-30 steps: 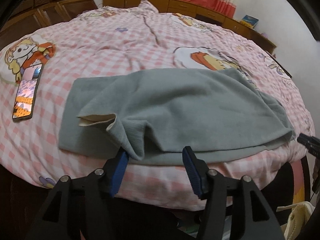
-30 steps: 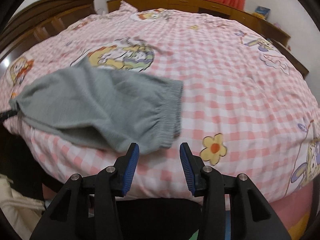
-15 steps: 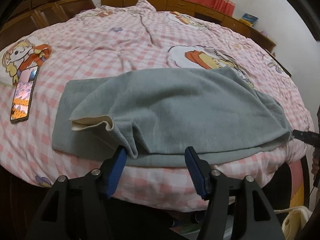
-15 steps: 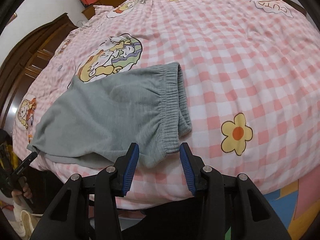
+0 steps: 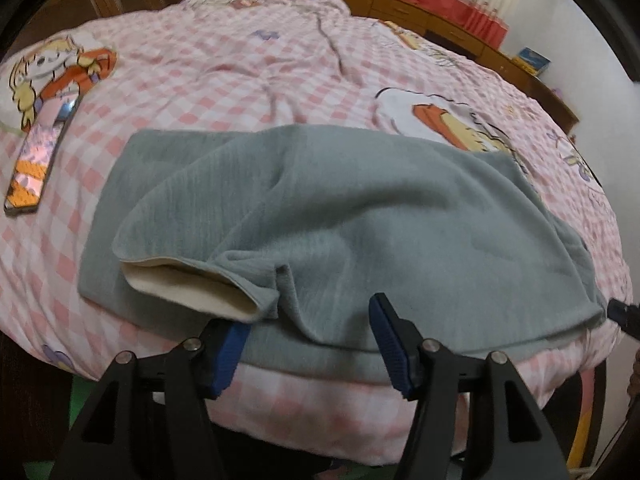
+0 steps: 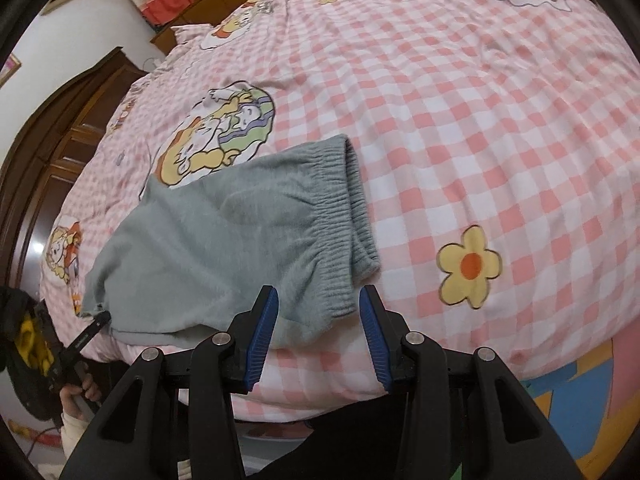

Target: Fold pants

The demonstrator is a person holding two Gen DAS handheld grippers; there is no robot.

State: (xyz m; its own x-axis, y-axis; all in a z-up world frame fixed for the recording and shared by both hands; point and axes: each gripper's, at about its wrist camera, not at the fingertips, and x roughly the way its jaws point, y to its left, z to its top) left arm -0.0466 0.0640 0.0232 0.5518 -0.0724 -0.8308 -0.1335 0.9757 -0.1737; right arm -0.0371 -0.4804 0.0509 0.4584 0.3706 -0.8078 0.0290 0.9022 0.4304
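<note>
pants: grey sweatpants (image 5: pixel 340 232) along the bed's (image 5: pixel 240 60) near edge
left gripper (image 5: pixel 308 344): jaws just narrowed, not gripping – straddling hem fabric
right gripper (image 6: pixel 316 336): jaws apart, now astride the waistband (image 6: pixel 344 240) corner
next: likely pinch both ends

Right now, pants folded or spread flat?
Partly folded. The grey pants lie lengthwise on the bed, one leg over the other, upper hem curled to show cream lining. No crosswise fold yet.

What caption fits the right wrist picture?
Open right hand-held gripper straddles the grey pants' elastic waistband on a pink checked bed.
</note>
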